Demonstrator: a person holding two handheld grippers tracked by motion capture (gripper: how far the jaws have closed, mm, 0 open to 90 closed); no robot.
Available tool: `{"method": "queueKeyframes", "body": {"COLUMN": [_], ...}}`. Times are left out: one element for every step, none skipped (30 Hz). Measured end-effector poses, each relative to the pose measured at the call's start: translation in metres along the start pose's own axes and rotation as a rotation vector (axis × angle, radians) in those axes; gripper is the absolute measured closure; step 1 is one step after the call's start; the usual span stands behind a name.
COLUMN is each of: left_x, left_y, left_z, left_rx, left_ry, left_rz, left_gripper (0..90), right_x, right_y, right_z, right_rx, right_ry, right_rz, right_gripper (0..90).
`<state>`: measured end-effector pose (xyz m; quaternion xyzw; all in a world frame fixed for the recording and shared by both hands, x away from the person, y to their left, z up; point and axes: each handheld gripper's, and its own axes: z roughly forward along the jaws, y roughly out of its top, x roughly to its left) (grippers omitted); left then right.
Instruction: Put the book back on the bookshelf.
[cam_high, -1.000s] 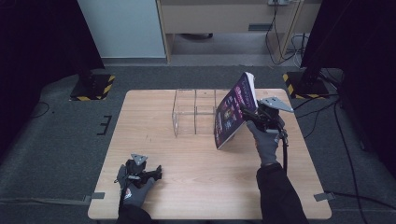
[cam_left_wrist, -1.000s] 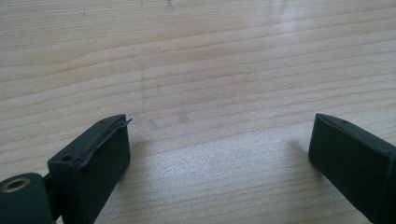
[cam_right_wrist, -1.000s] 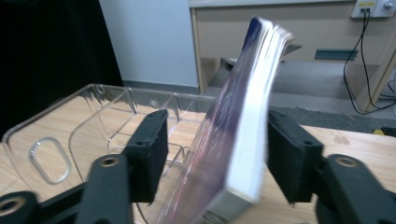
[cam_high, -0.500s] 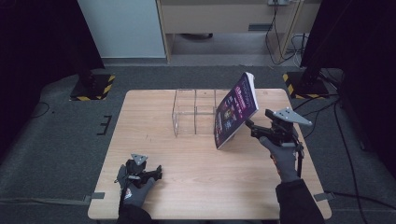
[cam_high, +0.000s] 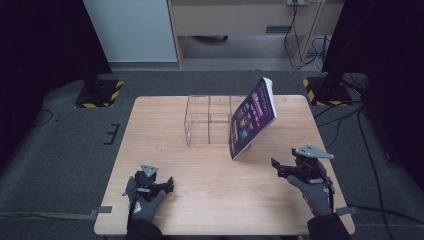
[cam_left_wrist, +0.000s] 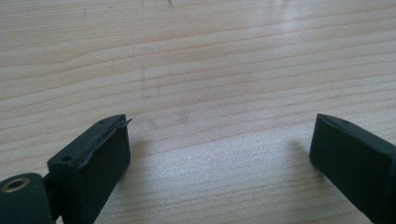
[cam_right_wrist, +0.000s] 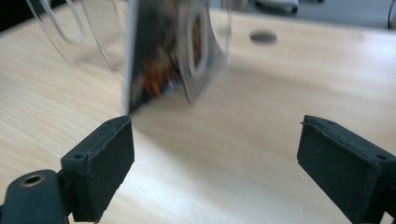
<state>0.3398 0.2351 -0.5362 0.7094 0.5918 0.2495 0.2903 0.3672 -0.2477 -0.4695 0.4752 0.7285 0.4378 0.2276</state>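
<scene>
The big wooden table (cam_high: 210, 200) has lots of bare room at the front and on the left side. Near its back edge sits a clear box (cam_high: 209, 120) with little walls inside. A purple book (cam_high: 252, 119) stands on its bottom edge just right of the middle, tilted, with its top pointing up and to the right, and it leans against the clear box. Nothing is holding the book. That is the risky part: I think the book could slide at the bottom or tip over and fall flat, because it only rests on a thin edge and a slippery clear wall. A bump on the table or on the box could also knock it down. If it falls to the right, there is bare wood to catch it, and the right table edge is still some way off, so it should stay on the table. The right gripper (cam_high: 281, 169) is near the front right, well apart from the book, and its jaws have just been opening; they are now wide apart with nothing between them, as the right gripper view shows too. It has free room all around it. The left gripper (cam_high: 165, 186) rests low at the front left, far from the book, its jaws also wide apart over bare wood.
</scene>
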Motion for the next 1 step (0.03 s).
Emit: {"method": "queueKeyframes", "body": {"left_x": [0.0000], "left_y": [0.0000], "left_z": [0.0000], "left_rx": [0.000], "left_ry": [0.000], "left_rz": [0.000], "left_gripper": [4.3], "right_x": [-0.0030], "right_y": [-0.0058], "right_z": [0.0015], "right_rx": [0.006], "right_ry": [-0.003], "right_rz": [0.002], "right_gripper": [10.8]}}
